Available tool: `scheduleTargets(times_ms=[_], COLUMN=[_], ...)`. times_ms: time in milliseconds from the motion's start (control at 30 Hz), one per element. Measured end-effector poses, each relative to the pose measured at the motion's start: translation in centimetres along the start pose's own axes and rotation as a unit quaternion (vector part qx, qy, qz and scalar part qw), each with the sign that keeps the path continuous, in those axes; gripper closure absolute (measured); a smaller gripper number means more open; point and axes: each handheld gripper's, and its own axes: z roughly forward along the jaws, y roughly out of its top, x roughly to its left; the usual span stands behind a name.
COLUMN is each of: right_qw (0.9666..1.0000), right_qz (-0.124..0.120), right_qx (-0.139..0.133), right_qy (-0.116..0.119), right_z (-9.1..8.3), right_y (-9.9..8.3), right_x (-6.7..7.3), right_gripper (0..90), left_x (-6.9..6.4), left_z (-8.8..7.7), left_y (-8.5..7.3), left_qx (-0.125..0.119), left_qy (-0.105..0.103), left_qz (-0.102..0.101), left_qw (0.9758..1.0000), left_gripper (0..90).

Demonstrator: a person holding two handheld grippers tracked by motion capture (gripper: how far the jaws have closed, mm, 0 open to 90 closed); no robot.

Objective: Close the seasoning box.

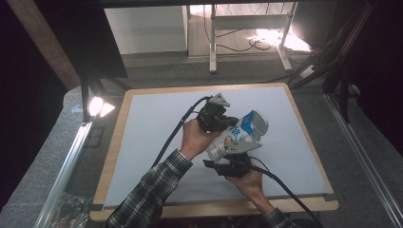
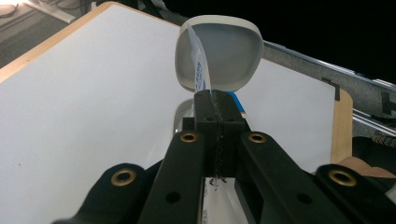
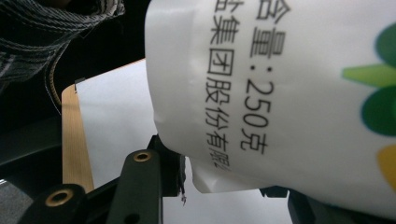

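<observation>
My left claw (image 2: 217, 109) is clamped tight on the pouch (image 1: 236, 137) edge above the table (image 1: 142, 142), my right claw (image 3: 224, 184) half-closed gripping its body; I should pull apart steadily.

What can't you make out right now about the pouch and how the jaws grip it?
- Pouch body, high view: both hands and grippers cover its middle, so the tear line is hidden.
- Left gripper, left gripper view: jaws pinch a thin edge; the strip below sits behind them.
- Right gripper, right gripper view: the pouch hides the far jaw's contact.
- Print, right gripper view: cut off by the frame edges.
- Contents: opaque film hides them.
</observation>
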Motion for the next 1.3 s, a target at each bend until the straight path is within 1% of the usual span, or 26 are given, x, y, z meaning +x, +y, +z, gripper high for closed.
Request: scheduleTargets(times_ms=[367, 400, 1000, 1300], right_qw=[1.0000, 1.0000, 0.9999, 0.9999], right_qz=[-0.004, -0.004, -0.012, -0.011], right_qx=[-0.001, -0.001, 0.000, 0.002], right_qy=[-0.001, -0.001, -0.004, -0.006], right_z=[0.00, 0.00, 0.03, 0.09], right_y=[0.16, 0.16, 0.25, 0.25], right_x=[0.05, 0.05, 0.21, 0.32], right_gripper=[59.5, 59.5, 59.5, 59.5], left_x=[0.02, -0.01, -0.12, -0.10], left_z=[-0.09, -0.04, 0.16, 0.30], left_y=[0.16, 0.17, 0.42, 0.46], left_qx=[0.005, 0.002, 0.007, 0.008], left_qy=[0.001, 0.000, -0.002, -0.004], left_qz=[0.002, -0.001, -0.001, -0.003], left_qw=[1.0000, 1.0000, 1.0000, 1.0000], left_gripper=[90.0, 90.0, 90.0, 90.0])
